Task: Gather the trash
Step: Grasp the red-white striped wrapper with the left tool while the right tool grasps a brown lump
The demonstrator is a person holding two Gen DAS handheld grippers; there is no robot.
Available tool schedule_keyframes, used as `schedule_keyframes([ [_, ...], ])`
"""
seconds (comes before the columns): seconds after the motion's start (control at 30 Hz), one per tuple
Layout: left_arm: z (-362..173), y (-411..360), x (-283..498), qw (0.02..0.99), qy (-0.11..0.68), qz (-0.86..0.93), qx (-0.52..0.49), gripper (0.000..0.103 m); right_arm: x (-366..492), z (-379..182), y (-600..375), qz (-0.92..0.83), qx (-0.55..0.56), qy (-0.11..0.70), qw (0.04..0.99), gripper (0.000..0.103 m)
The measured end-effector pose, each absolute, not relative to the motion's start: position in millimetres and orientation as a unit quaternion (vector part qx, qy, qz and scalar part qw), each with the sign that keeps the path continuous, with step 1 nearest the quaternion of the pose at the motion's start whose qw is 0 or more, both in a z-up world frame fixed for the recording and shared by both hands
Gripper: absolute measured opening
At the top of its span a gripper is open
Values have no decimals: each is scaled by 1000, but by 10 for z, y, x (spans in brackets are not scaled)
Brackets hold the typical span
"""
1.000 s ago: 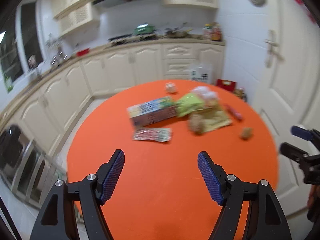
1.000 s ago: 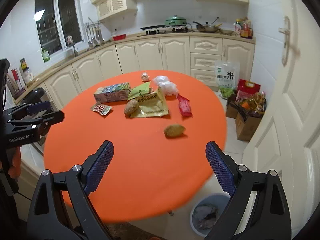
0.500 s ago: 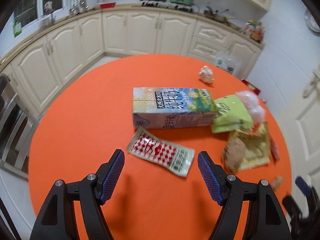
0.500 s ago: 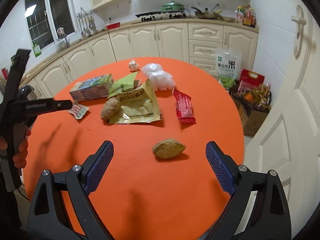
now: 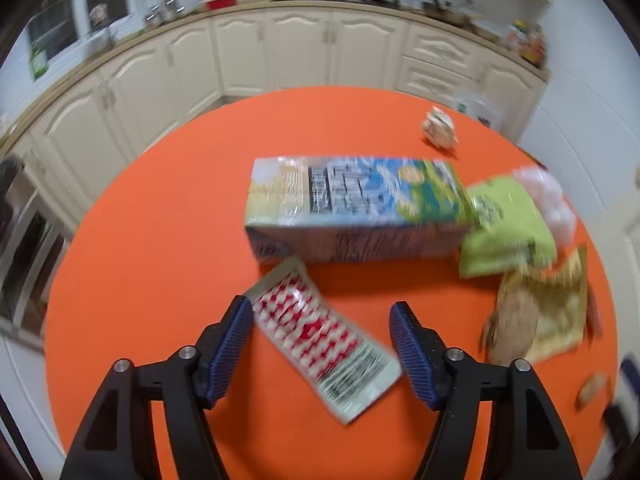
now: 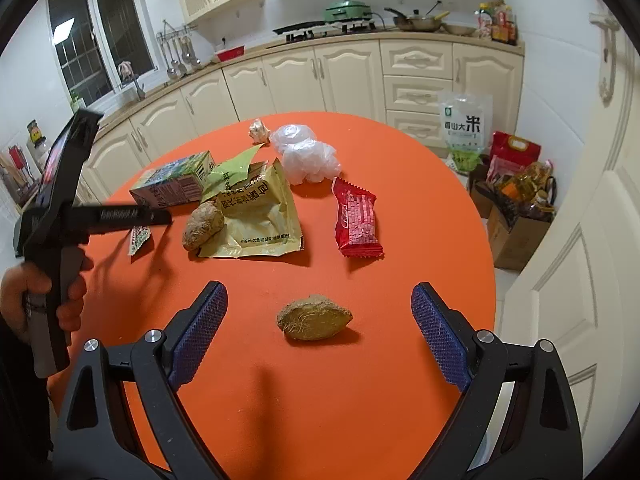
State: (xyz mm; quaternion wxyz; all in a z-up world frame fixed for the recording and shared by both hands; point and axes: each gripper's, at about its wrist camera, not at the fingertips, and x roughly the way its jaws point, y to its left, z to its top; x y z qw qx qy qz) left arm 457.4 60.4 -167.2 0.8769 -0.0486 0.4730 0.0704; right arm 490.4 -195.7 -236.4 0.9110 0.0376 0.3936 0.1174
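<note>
Orange worktop (image 5: 160,240) carries the litter: the left hand-held gripper (image 5: 322,340), jaws just narrowing yet unclamped, straddles a red-checked wrapper (image 5: 320,332) to pinch it, while the right hand-held gripper (image 6: 319,334) gapes around a brown lump (image 6: 314,317).

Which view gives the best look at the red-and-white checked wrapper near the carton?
The left wrist view: the red-and-white checked wrapper lies whole, though motion-blurred, between the open left tongs, just in front of the carton. In the right wrist view only one end of it shows, beneath the left tongs' arm.
</note>
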Motion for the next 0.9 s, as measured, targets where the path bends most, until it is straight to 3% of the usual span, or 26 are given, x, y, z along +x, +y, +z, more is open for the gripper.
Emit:
schedule_keyframes([
  [0.23, -1712, 813, 4443, 878, 476, 46, -32, 44, 4836, -2369, -1934, 120, 42, 394, 910, 93],
  [0.3, -1681, 846, 4416, 879, 474, 41, -29, 42, 4822, -2369, -1922, 118, 38, 395, 910, 93],
  [0.37, -1647, 833, 4347, 882, 470, 28, -26, 31, 4817, -2378, -1912, 114, 33, 399, 909, 93],
  [0.47, -1614, 737, 4249, 885, 465, 25, -12, 25, 4808, -2408, -1909, 108, 27, 406, 907, 93],
  [0.5, -1605, 732, 4203, 887, 461, 24, -8, 17, 4804, -2418, -1911, 106, 22, 408, 907, 93],
  [0.87, -1533, 724, 3839, 893, 450, -14, -18, 9, 4884, -2485, -1847, 103, -10, 420, 902, 93],
  [0.9, -1517, 735, 3803, 894, 448, -19, -24, 4, 4905, -2502, -1791, 106, -19, 422, 900, 93],
])
